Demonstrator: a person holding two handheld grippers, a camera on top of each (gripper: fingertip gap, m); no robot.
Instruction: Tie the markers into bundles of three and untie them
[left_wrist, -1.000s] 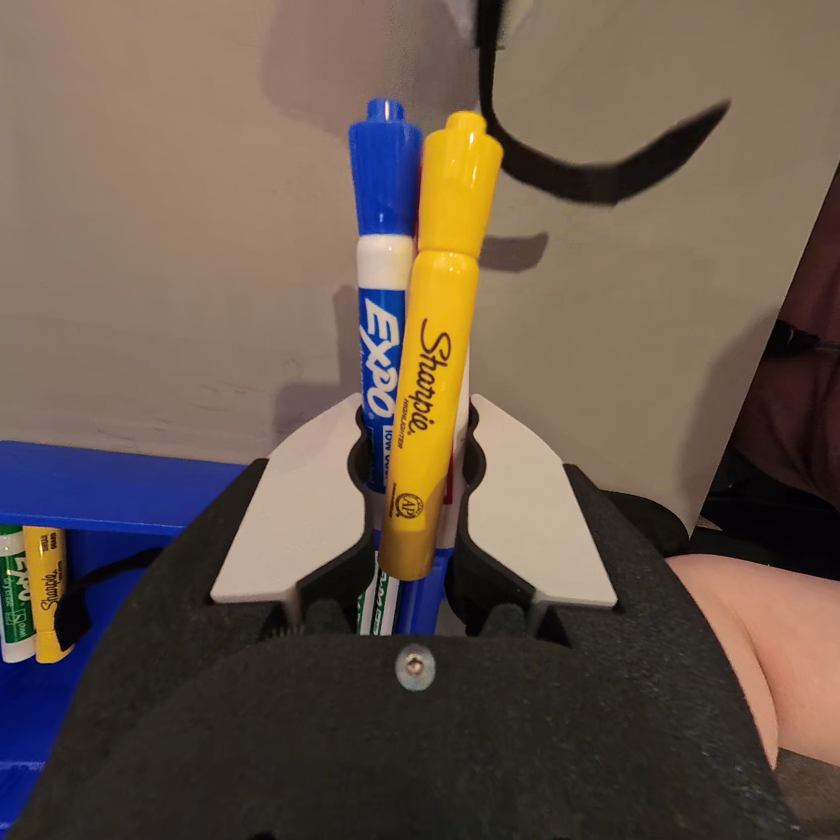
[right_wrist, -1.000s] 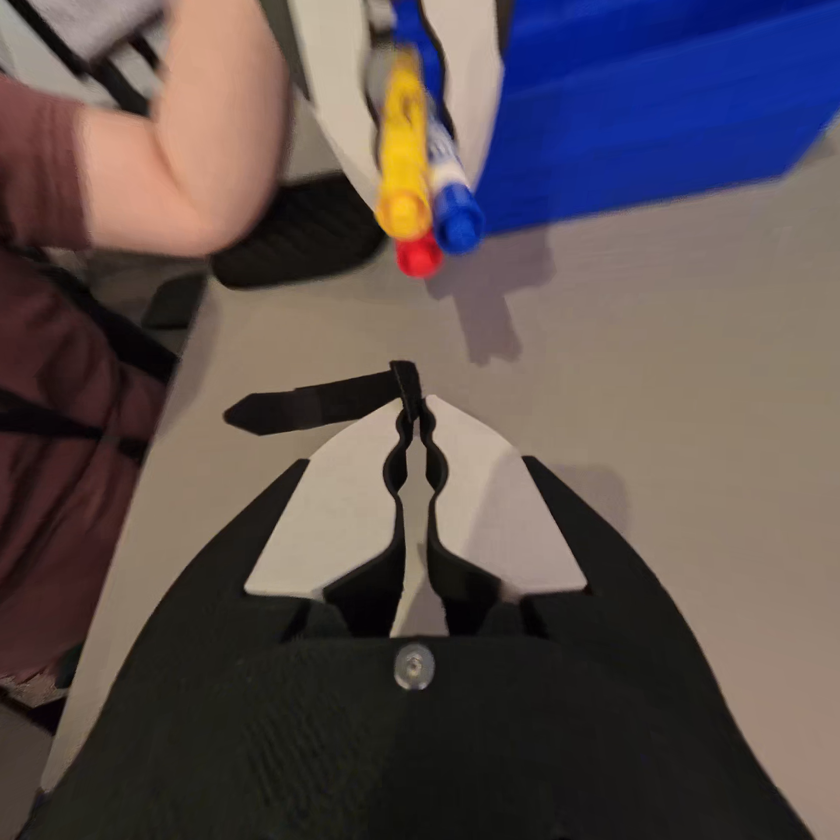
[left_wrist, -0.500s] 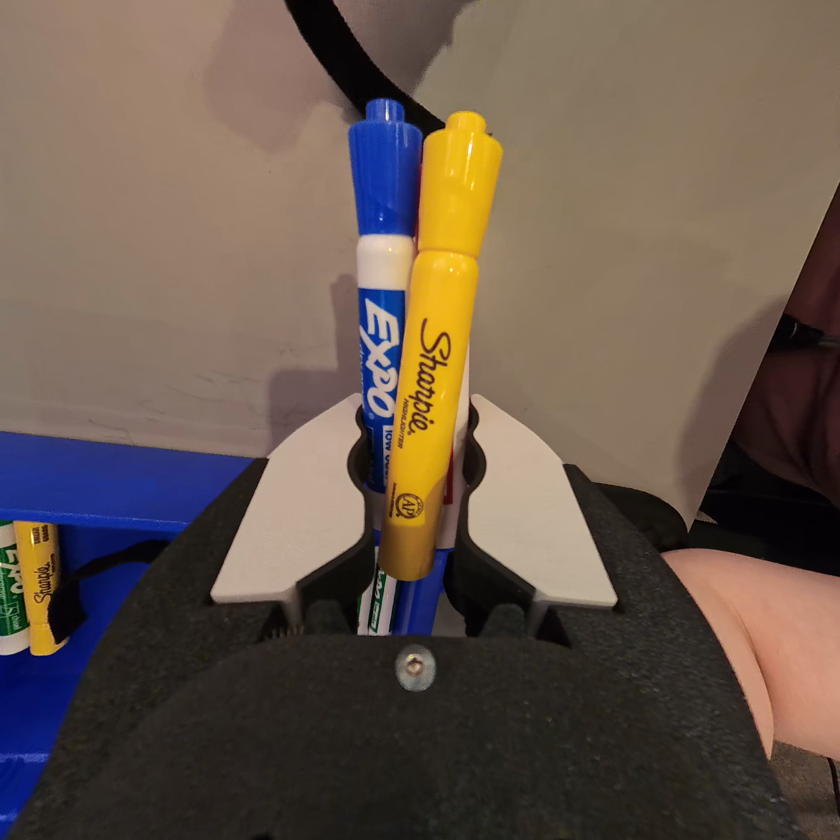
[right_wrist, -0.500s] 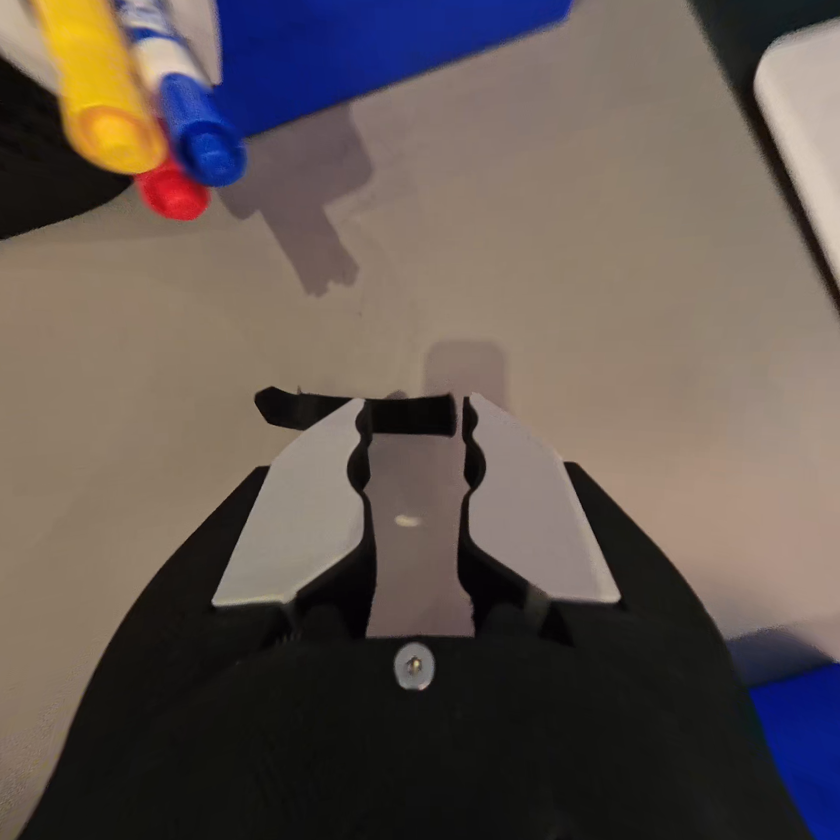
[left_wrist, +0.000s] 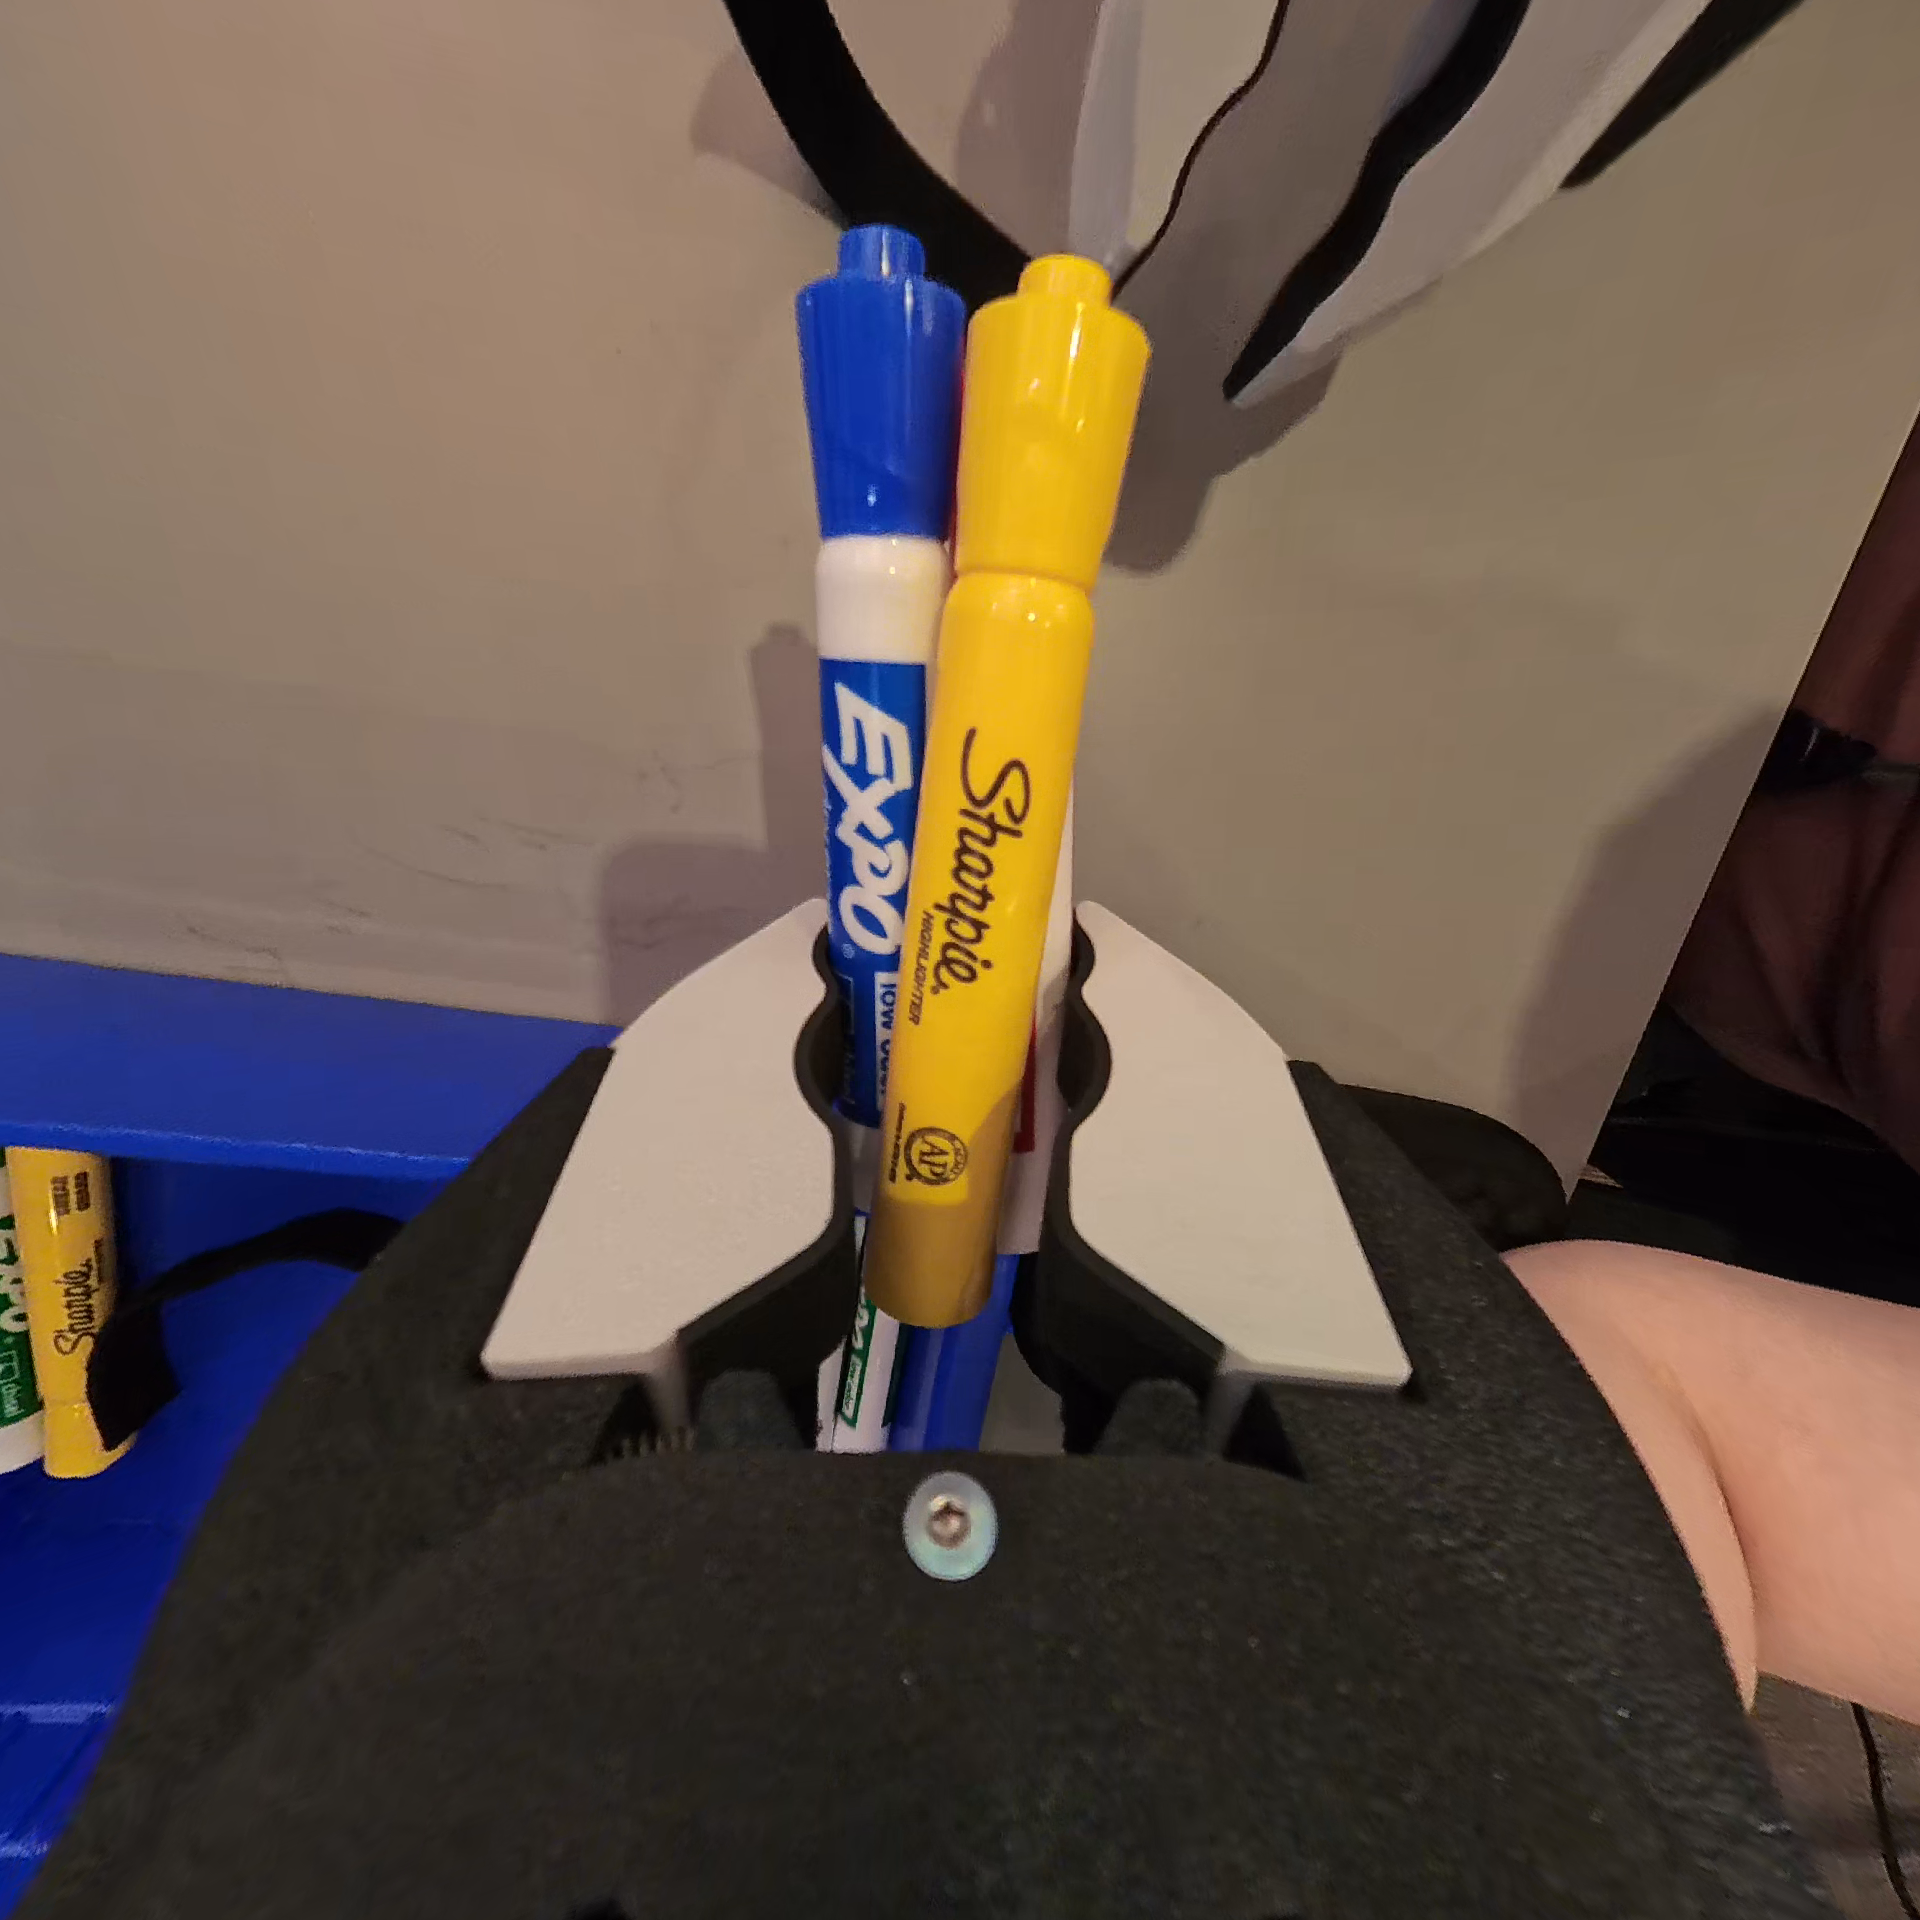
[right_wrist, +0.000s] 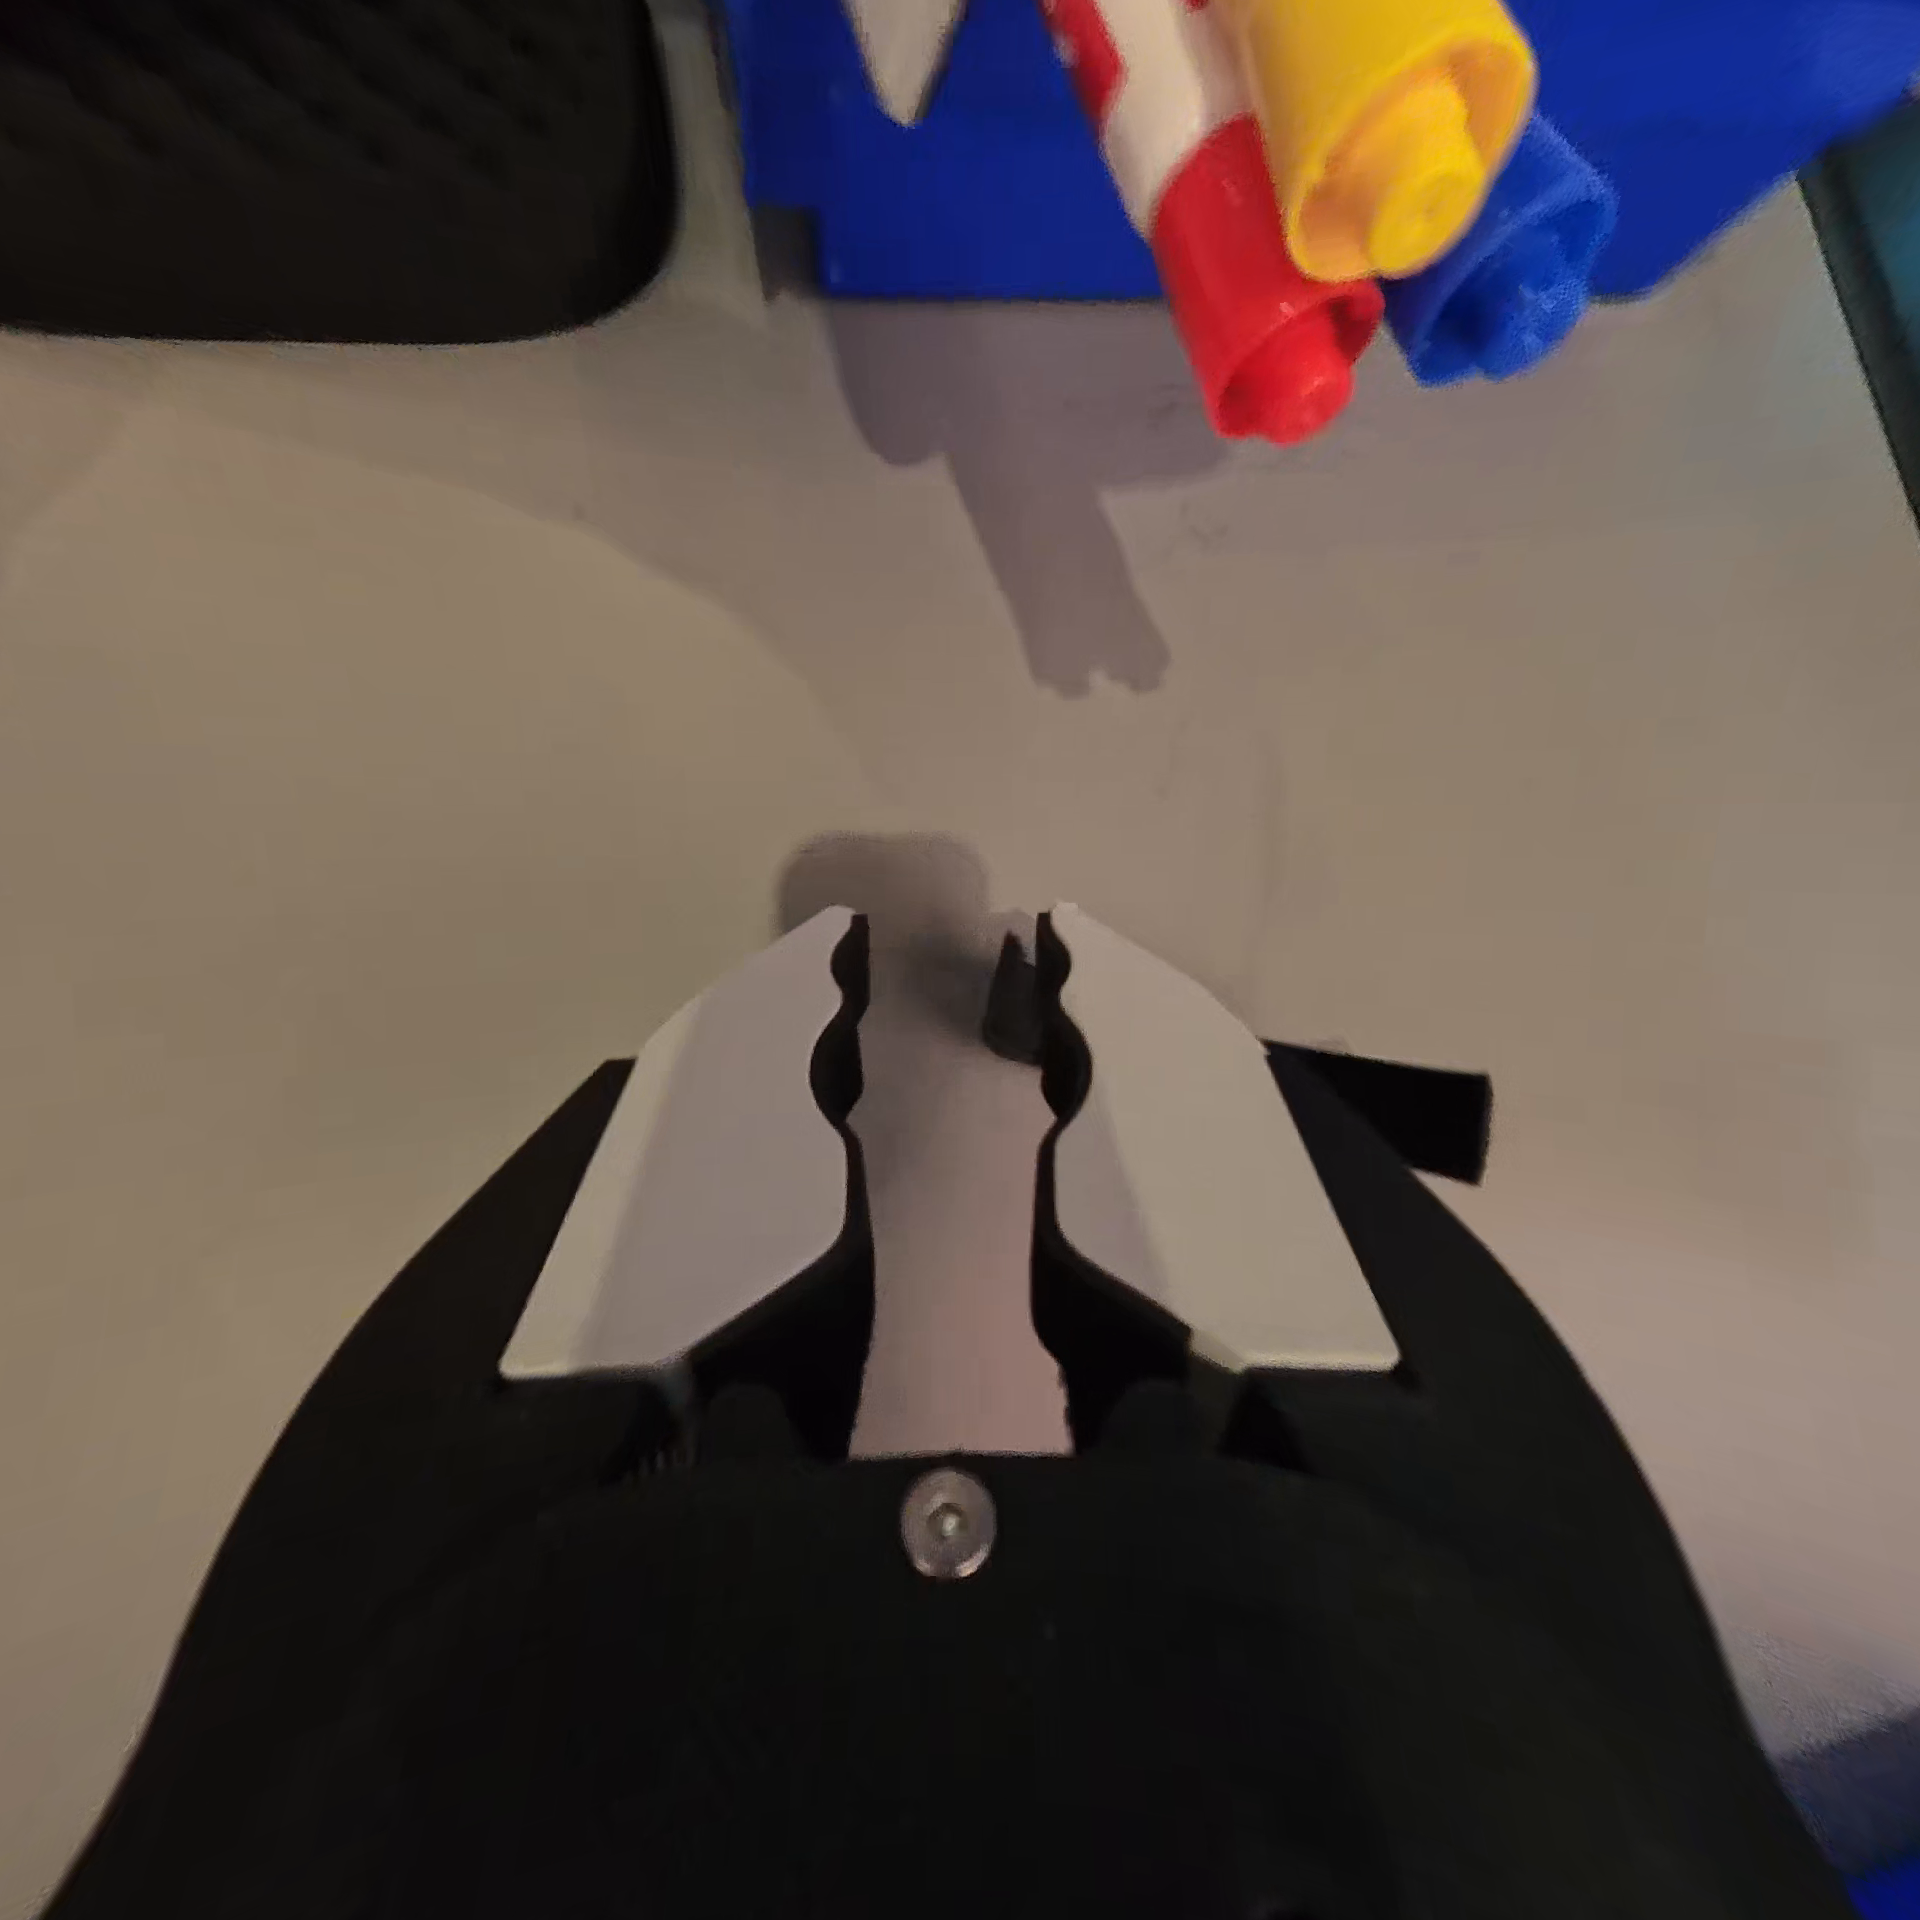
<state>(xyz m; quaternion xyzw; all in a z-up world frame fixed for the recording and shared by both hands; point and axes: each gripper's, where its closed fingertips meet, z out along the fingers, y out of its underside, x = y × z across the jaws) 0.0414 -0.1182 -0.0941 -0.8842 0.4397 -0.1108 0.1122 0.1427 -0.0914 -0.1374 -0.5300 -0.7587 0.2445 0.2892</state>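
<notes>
Left wrist view shows the left gripper (left_wrist: 951, 1039) clamped around three markers held upright: the blue marker (left_wrist: 878, 582), the yellow highlighter (left_wrist: 997, 790) and a red marker (right_wrist: 1262, 312) mostly hidden behind them. The right gripper (right_wrist: 951, 935) hovers over the table (right_wrist: 416, 675) with its jaws parted and a black strap (right_wrist: 1434, 1127) dangling at one finger. This looks like the tying or untying step, I cannot tell which; next, the strap probably needs a firm pinch.

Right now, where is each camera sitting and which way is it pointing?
Left wrist view: on the left gripper, looking along its fingers, shut on the markers, over the table; a forearm shows.
Right wrist view: on the right gripper, open, looking down at the table; a black strap hangs beside it.
Shared: the markers and the blue bin.
</notes>
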